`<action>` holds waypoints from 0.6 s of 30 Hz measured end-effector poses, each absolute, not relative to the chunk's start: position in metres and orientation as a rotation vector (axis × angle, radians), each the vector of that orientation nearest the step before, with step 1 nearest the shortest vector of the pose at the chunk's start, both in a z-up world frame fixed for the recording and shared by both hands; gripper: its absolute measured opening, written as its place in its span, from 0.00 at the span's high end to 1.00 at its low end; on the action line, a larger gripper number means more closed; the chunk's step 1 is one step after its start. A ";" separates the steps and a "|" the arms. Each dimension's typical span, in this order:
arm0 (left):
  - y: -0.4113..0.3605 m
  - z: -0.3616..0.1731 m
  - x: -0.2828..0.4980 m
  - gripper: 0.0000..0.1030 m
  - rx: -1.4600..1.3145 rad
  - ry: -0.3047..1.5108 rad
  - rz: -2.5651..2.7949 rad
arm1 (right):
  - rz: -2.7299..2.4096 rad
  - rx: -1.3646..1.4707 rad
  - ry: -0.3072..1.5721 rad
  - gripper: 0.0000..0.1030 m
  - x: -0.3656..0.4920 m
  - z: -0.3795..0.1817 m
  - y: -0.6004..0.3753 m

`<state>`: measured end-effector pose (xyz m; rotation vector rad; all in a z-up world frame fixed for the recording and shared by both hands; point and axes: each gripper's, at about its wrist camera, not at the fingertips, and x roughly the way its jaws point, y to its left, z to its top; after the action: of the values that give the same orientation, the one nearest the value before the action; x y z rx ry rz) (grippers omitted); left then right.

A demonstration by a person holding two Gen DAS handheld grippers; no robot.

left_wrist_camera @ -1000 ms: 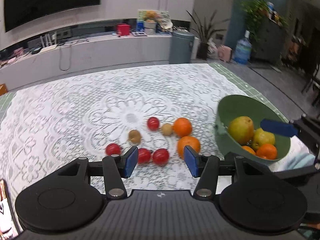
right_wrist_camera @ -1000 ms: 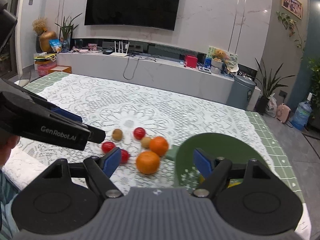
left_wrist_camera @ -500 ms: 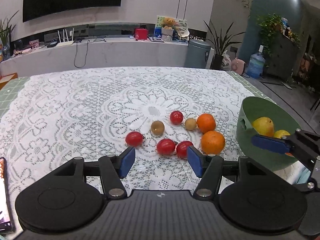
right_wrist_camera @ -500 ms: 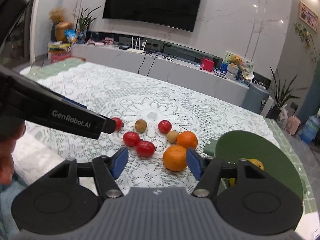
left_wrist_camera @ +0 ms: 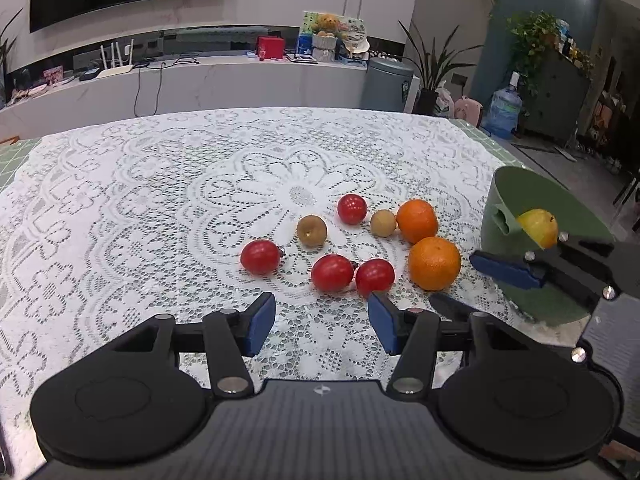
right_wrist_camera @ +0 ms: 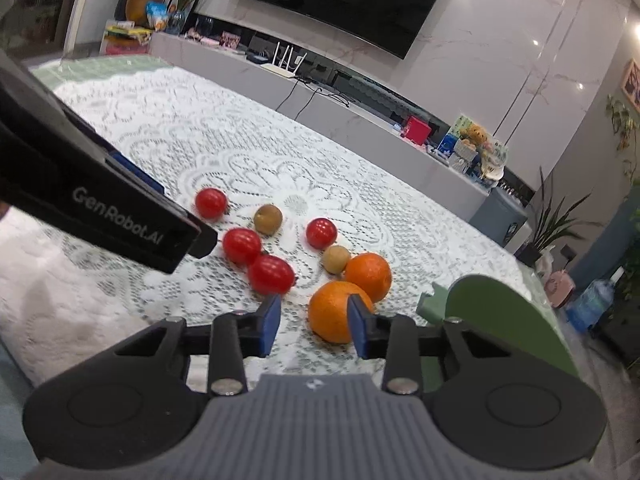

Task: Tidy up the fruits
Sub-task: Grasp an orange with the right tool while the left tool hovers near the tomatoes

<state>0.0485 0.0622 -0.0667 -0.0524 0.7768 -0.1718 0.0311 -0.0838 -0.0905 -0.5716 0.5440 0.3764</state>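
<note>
Loose fruit lies on the lace tablecloth point(left_wrist_camera: 120, 208): several red tomatoes point(left_wrist_camera: 332, 273), two brown kiwis point(left_wrist_camera: 311, 231) and two oranges point(left_wrist_camera: 434, 263). A green bowl point(left_wrist_camera: 516, 188) at the right holds a yellow pear point(left_wrist_camera: 538, 227). My left gripper point(left_wrist_camera: 322, 322) is open and empty, just short of the near tomatoes. My right gripper point(right_wrist_camera: 314, 322) is open and empty, its right fingertip in front of the near orange point(right_wrist_camera: 334, 317). The right gripper also shows in the left wrist view point(left_wrist_camera: 508, 270), in front of the bowl.
The left gripper's body point(right_wrist_camera: 100, 216) crosses the left of the right wrist view. The green bowl point(right_wrist_camera: 508, 320) sits at the table's right edge. A TV counter point(left_wrist_camera: 200, 76), a bin point(left_wrist_camera: 386, 84) and plants stand behind the table.
Both grippers have moved in toward the fruit. The right gripper has swung left from over the bowl to the near orange and its jaws have narrowed.
</note>
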 end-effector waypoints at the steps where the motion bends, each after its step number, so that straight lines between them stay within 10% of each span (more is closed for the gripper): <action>1: 0.061 -0.068 0.050 0.39 -0.045 0.778 -0.178 | 0.370 -0.599 0.536 0.68 0.032 -0.092 -0.082; 18: 0.059 -0.078 0.068 0.39 -0.033 0.819 -0.225 | 0.343 -0.783 0.584 0.58 0.063 -0.119 -0.071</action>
<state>0.0683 0.0586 -0.0784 -0.0329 0.8188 -0.2254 0.0628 -0.0713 -0.1193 -0.7830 0.5835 0.3428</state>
